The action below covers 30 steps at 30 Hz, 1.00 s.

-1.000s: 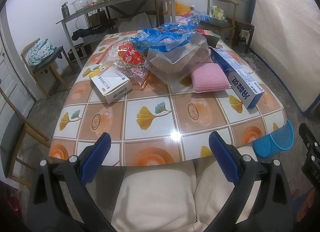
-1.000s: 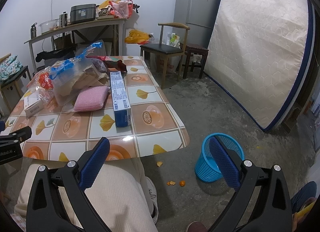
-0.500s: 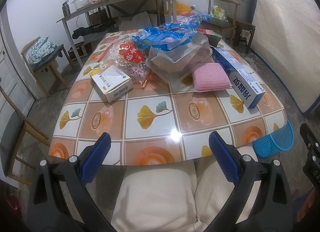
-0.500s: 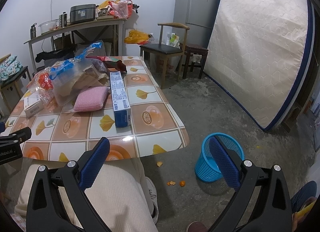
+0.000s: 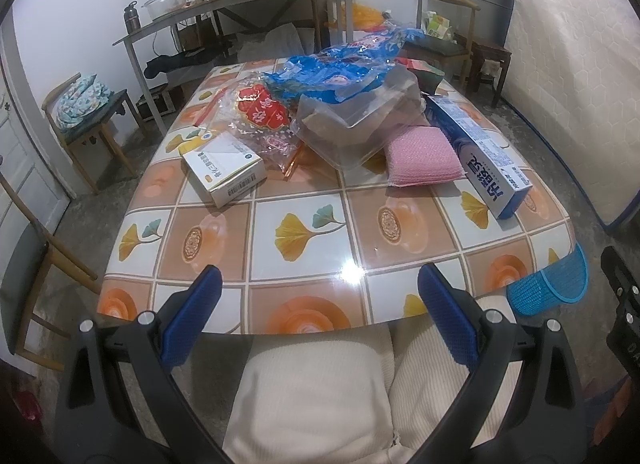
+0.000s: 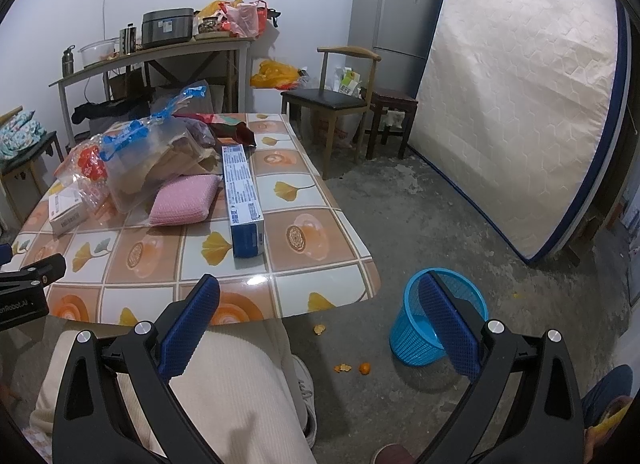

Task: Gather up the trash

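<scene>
Blue fingers (image 5: 320, 300) on both grippers gape empty short of the desk (image 5: 312, 224), so picking a wrapper (image 5: 264, 114) comes next, I'd guess.

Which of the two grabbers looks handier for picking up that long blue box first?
Probably the right gripper. The long blue box lies on the table's right side, nearest the blue basket on the floor. The left gripper, also open and empty, faces the white box.

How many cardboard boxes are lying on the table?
2. A white box lies on the table's left side beside the plastic bags; a long blue box lies along the right side, next to the pink pad. The bags may hide more.
</scene>
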Available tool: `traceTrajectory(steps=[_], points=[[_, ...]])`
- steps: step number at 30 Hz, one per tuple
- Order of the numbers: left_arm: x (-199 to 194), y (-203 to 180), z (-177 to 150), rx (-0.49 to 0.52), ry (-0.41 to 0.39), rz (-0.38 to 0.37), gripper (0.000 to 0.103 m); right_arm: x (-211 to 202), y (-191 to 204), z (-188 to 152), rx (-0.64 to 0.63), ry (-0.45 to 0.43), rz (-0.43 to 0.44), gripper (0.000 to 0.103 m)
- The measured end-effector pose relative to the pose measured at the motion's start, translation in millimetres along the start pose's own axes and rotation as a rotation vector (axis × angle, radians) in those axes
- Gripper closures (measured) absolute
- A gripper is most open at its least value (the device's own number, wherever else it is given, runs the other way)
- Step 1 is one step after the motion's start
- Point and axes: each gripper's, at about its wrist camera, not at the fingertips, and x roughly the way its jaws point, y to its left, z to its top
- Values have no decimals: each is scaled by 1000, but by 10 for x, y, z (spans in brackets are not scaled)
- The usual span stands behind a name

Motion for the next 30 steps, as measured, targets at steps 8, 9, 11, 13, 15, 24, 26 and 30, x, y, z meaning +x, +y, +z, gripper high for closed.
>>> traceTrajectory(steps=[8,9,11,13,15,24,26,30], points=[[2,-7,8,-1,-1,1,9,12,-42,-21,25,0,-5,6],[4,-7,12,0,1,-1,9,12,-45,-21,26,-1,-5,6],[1,-17,17,0,2,-1,9,16,-45,-18,26,-2,-6,6],[3,-16,18,-1,2,-2,8,16,-48,-18,28,-2,-4,6],[3,-20,17,-4,3,-1,9,16,-43,-18,27,-4,-2,6],[-20,-15,27,-9,-2,-22,9,5,-23,2,58,-12,28,6],[-16,-1,31,-10,-4,-22,9,-6,9,13,70,-19,69,6],[-10,29,60,-15,-11,-24,9,-12,165,2,73,-13,150,6]])
